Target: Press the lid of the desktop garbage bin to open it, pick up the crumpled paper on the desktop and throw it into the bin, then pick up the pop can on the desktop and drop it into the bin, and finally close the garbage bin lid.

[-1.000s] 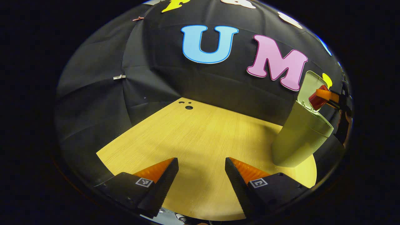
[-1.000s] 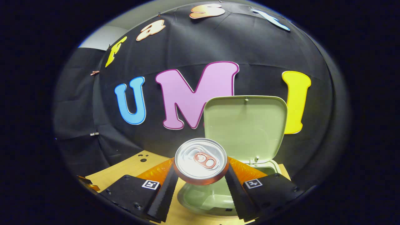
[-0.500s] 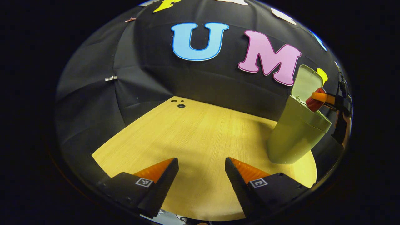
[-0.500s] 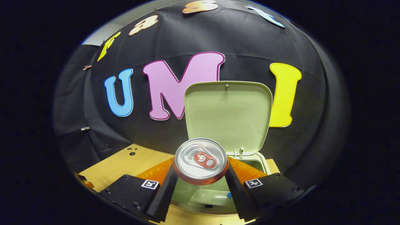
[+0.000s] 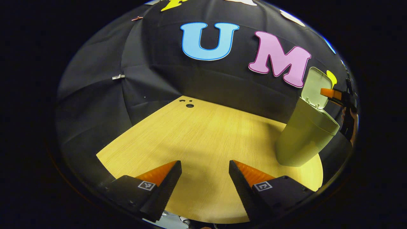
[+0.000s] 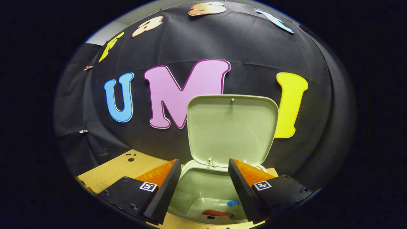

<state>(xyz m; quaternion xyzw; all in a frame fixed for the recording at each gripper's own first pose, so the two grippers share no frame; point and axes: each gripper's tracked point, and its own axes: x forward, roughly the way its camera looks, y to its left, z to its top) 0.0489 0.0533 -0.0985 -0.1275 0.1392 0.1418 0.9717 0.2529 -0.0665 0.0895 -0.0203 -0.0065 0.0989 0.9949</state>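
A pale green bin (image 5: 302,140) stands at the right of the wooden desk (image 5: 203,136), its lid (image 5: 315,87) raised upright. In the right gripper view the lid (image 6: 231,128) stands open behind the bin's mouth (image 6: 208,187). Deep inside lies the red pop can (image 6: 216,212) beside a small blue scrap (image 6: 232,202). My right gripper (image 6: 204,187) hovers open right above the mouth, with nothing between its fingers. In the left gripper view it shows over the bin (image 5: 330,93). My left gripper (image 5: 205,184) hangs open over the desk, left of the bin.
Small round holes (image 5: 189,105) mark the desk's far corner. Black cloth walls close in the back and the left side. A person's hand (image 5: 348,122) shows at the far right behind the bin.
My right gripper opened and the pop can fell from between its fingers into the bin. The left gripper barely shifted.
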